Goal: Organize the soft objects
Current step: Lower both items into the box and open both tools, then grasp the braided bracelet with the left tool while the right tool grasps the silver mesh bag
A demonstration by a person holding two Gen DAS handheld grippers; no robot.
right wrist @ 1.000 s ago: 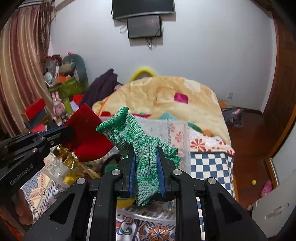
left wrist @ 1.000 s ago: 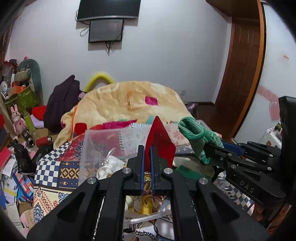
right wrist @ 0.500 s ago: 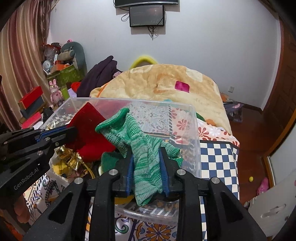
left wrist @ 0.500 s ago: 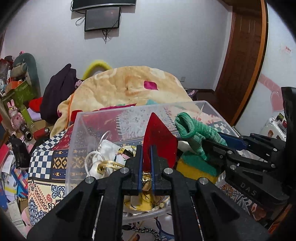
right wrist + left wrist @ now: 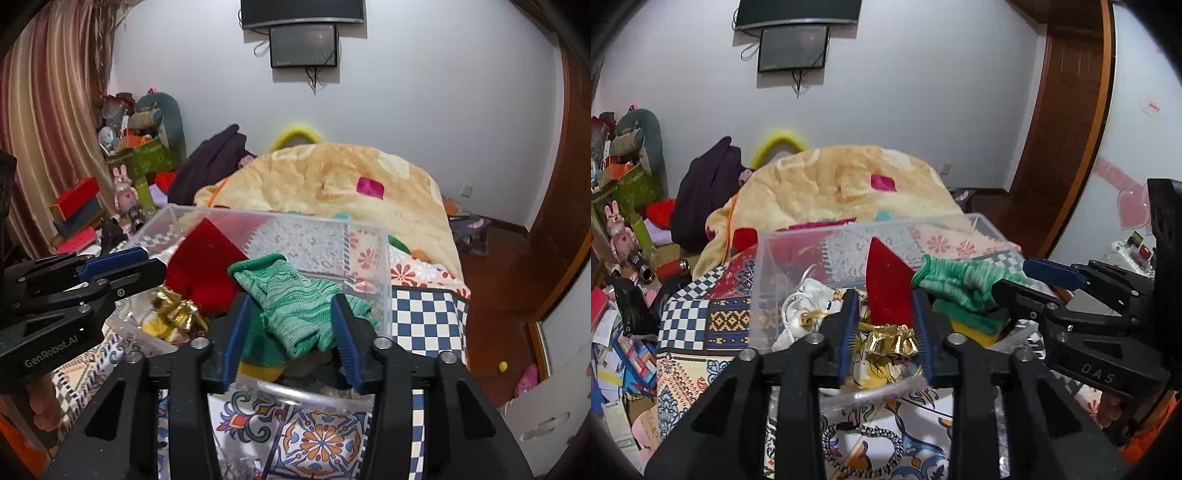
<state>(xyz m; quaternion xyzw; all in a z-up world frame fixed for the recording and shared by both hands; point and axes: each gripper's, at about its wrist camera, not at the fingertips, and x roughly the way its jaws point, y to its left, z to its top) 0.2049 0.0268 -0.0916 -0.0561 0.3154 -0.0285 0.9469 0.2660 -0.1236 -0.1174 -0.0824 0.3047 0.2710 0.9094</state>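
A clear plastic bin (image 5: 764,280) (image 5: 384,280) stands on the patterned bedspread and holds soft items. A red cloth with gold bells (image 5: 886,291) (image 5: 203,269) lies in the bin between the fingers of my left gripper (image 5: 884,325), which is open. A green knit sock (image 5: 295,302) (image 5: 960,284) lies on the pile in the bin between the fingers of my right gripper (image 5: 291,336), which is open too. The right gripper also shows in the left wrist view (image 5: 1030,280), and the left one in the right wrist view (image 5: 122,266).
A white drawstring pouch (image 5: 809,306) and a green-yellow item (image 5: 258,354) lie in the bin. A heaped yellow blanket (image 5: 842,188) sits behind it. Boxes and toys (image 5: 129,158) crowd the left side. A wooden door (image 5: 1067,122) is at the right.
Both grippers have opened and let go: the red cloth and the green sock dropped from the jaws into the bin. Both grippers sit lower over the bin than a second ago.
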